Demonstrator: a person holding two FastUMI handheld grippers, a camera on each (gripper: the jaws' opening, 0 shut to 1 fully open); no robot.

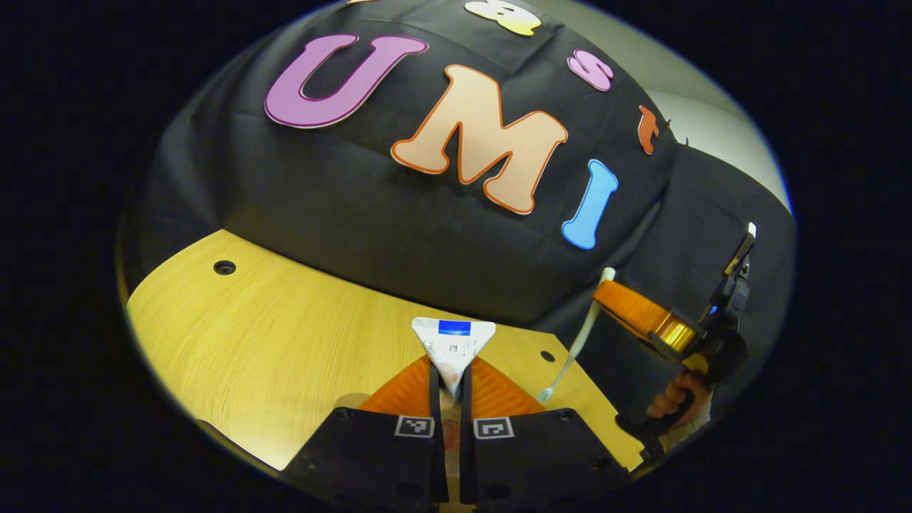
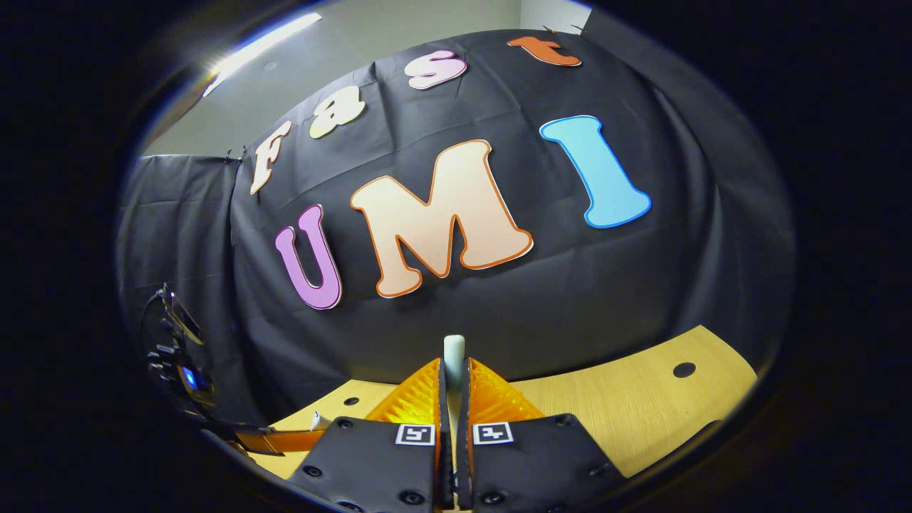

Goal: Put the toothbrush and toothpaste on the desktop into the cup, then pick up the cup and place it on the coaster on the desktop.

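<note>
The wooden desktop (image 1: 271, 335) runs pale and bare under both tools, with the black booth wall behind it. Above it the left gripper (image 1: 447, 381) is closed tight on a toothpaste tube (image 1: 453, 349), both fingers pressing its flat crimped end so that the tube stands up between them, clear of the desk. I'd judge the tube light and soft: it will give under the squeeze and could slide, so the stiff crimp looks the safest place to hold. The right gripper (image 2: 453, 385) is likewise clamped, on the white handle of the toothbrush (image 2: 454, 353), whose blunt end pokes up past its tips. That handle looks rigid, thin and slick, likely to pivot if pinched far from its middle. The left gripper view adds what the right gripper view leaves out: the whole toothbrush (image 1: 581, 335) hanging head down from the right gripper (image 1: 605, 296), bristles low over the desk, and the person's hand (image 1: 673, 399) on the grip.
</note>
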